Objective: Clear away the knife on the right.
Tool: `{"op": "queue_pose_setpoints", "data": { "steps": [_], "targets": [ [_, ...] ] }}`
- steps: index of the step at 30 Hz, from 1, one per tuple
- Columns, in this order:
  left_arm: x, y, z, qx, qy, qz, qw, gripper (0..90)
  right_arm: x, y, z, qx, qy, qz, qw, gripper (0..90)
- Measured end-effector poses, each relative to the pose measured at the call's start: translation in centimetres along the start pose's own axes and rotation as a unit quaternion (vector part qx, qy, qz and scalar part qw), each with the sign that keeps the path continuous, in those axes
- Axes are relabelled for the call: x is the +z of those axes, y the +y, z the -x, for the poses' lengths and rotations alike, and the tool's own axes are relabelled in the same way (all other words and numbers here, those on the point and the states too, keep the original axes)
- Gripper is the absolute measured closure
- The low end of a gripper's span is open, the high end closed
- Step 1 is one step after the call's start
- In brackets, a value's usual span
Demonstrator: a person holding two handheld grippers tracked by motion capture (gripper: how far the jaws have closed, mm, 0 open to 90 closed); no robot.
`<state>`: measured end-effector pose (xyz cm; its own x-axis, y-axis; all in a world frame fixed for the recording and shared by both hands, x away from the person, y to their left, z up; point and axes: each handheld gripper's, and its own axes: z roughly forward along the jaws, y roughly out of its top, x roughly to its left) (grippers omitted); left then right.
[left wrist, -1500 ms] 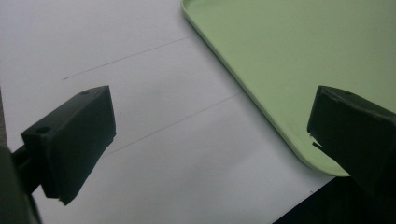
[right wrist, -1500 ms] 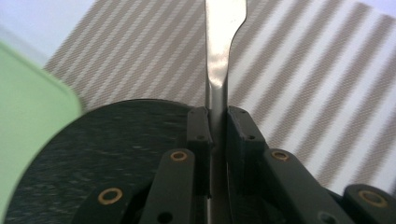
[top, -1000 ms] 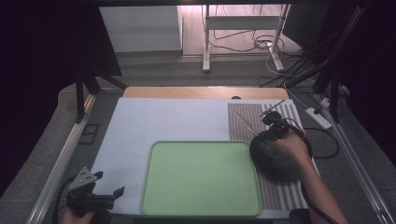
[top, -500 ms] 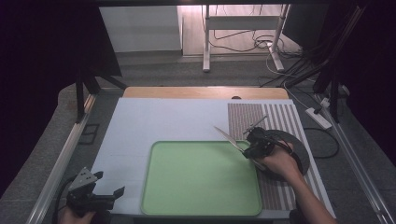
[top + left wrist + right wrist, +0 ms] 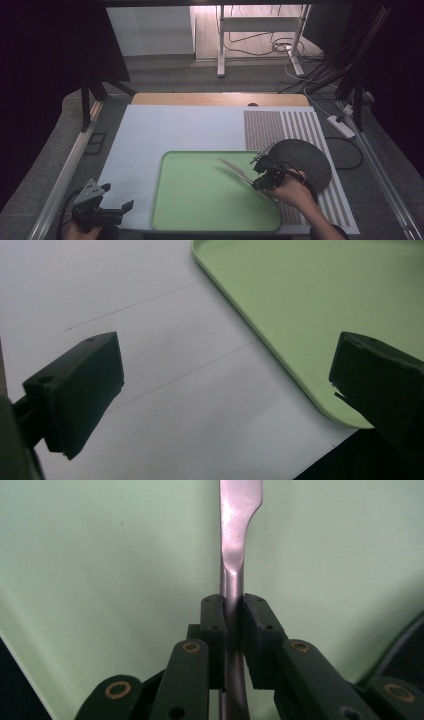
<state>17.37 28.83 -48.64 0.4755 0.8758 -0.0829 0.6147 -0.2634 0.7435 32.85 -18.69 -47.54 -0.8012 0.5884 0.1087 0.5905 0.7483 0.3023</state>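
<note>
The right hand-held gripper [image 5: 261,176], clamping a metal knife [image 5: 236,171], is now carrying it from the dark round mat [image 5: 305,156] over the green tray [image 5: 210,210]; placement appears imminent. The left hand-held gripper [image 5: 107,210] is idling, jaws apart, beside the tray.

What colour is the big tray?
The tray is light green, plain all over, clearest in the high view.

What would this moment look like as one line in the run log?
right gripper: shut on metal knife, above green tray | left gripper: open, holding nothing, over white mat | round dark mat: right of tray
</note>
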Motion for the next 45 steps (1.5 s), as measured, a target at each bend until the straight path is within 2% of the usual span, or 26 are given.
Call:
{"op": "queue_pose_setpoints", "data": {
  "steps": [4,7,9,11,13,15,18,20,21,23,24,25,29,32,33,34,37,41,45],
  "targets": [
    [0.0,0.0,0.0,0.0,0.0,0.0,1.0,2.0,1.0,-0.2,-0.6,0.0,0.001,-0.015,0.9999,80.1],
    [0.0,0.0,0.0,0.001,0.0,-0.001,1.0,2.0,1.4,-0.1,-0.8,0.006,0.003,-0.006,1.0,79.9],
    [0.0,0.0,0.0,0.002,0.0,-0.001,1.0,2.0,1.8,0.0,-0.9,0.004,0.011,-0.016,0.9998,79.7],
    [0.0,0.0,0.0,0.002,0.001,-0.001,1.0,2.0,1.9,0.0,-1.0,0.009,0.014,-0.009,0.9998,79.7],
    [0.1,0.0,0.0,0.002,0.0,-0.002,1.0,2.0,2.0,0.2,-1.2,0.003,0.013,-0.016,0.9998,79.1],
    [0.1,0.0,0.1,0.004,0.001,-0.001,1.0,2.0,1.7,0.3,-1.2,-0.003,0.016,-0.008,0.9998,78.4],
    [0.1,0.1,0.0,0.004,0.0,-0.004,1.0,2.0,0.9,0.6,-1.0,-0.009,0.017,0.02,0.9996,71.5],
    [0.1,0.1,0.0,0.004,0.0,-0.005,1.0,2.0,0.7,1.0,-1.1,-0.021,0.029,0.04,0.9986,71.8],
    [0.1,0.1,0.1,0.004,0.001,-0.004,1.0,2.0,0.8,1.3,-1.4,-0.033,0.036,0.042,0.9979,75.3],
    [0.1,0.1,0.1,0.004,0.001,-0.005,1.0,2.0,1.2,1.9,-2.1,-0.066,0.037,0.049,0.9959,86.8],
    [0.2,0.1,0.1,0.004,0.001,-0.005,1.0,2.0,1.4,2.4,-2.4,-0.082,0.039,0.049,0.9947,89.7],
    [0.2,0.1,0.1,0.004,0.001,-0.006,1.0,2.0,1.7,2.9,-2.8,-0.099,0.035,0.051,0.9931,89.8],
    [0.2,0.1,0.0,0.002,0.0,-0.006,1.0,2.0,3.1,4.8,-3.7,-0.143,0.023,0.055,0.988,89.9],
    [0.1,0.0,0.0,0.002,0.0,-0.005,1.0,2.0,4.6,5.2,-3.4,-0.157,0.002,0.04,0.9868,89.9],
    [0.1,0.0,0.0,0.002,0.0,-0.004,1.0,2.0,4.8,5.2,-3.1,-0.158,0.005,0.045,0.9864,89.9],
    [0.1,0.0,0.0,0.002,0.0,-0.005,1.0,2.0,4.7,5.1,-2.7,-0.151,0.01,0.047,0.9874,89.9],
    [0.1,0.0,0.0,0.002,0.0,-0.005,1.0,2.0,4.3,4.8,-1.8,-0.145,-0.034,0.04,0.988,89.9],
    [0.1,0.0,0.0,0.003,0.0,-0.006,1.0,2.0,3.8,3.8,-0.2,-0.11,-0.014,0.044,0.9929,90.0],
    [0.1,0.0,0.0,0.002,0.0,-0.006,1.0,2.0,3.2,2.7,0.6,-0.092,-0.018,0.044,0.9946,90.0]
  ]
}}
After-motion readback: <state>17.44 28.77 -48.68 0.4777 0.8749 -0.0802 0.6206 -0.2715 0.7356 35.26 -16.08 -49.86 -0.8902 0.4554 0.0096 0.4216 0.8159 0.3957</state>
